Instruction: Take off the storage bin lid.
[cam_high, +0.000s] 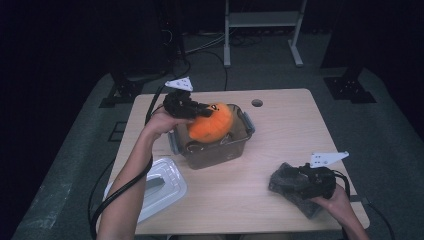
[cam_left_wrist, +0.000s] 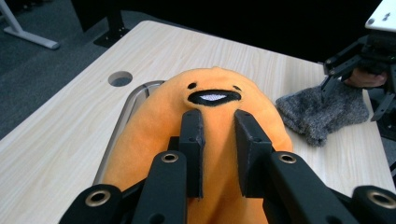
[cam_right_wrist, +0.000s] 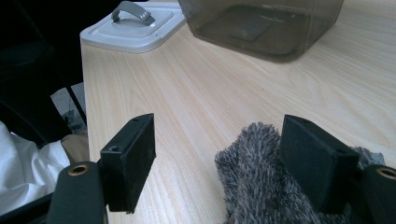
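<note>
Pinching orange plush toy (cam_left_wrist: 215, 121) over clear bin (cam_high: 239, 142) on desk (cam_high: 280, 130), left hand-held gripper (cam_left_wrist: 218, 140) closed on it | right hand-held gripper (cam_right_wrist: 224, 154) open around grey furry cloth (cam_right_wrist: 261, 182) | lid (cam_high: 160, 185) beside bin

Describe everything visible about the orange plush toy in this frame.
The orange plush toy is soft and rounded, fleecy-looking, with two small black eyes and a black open mouth showing white inside. It sits in the top of the clear storage bin, bulging above the rim, face pointing away from the left claw. That claw's black jaws pinch a fold of its fabric. The bin's lid is off.
</note>
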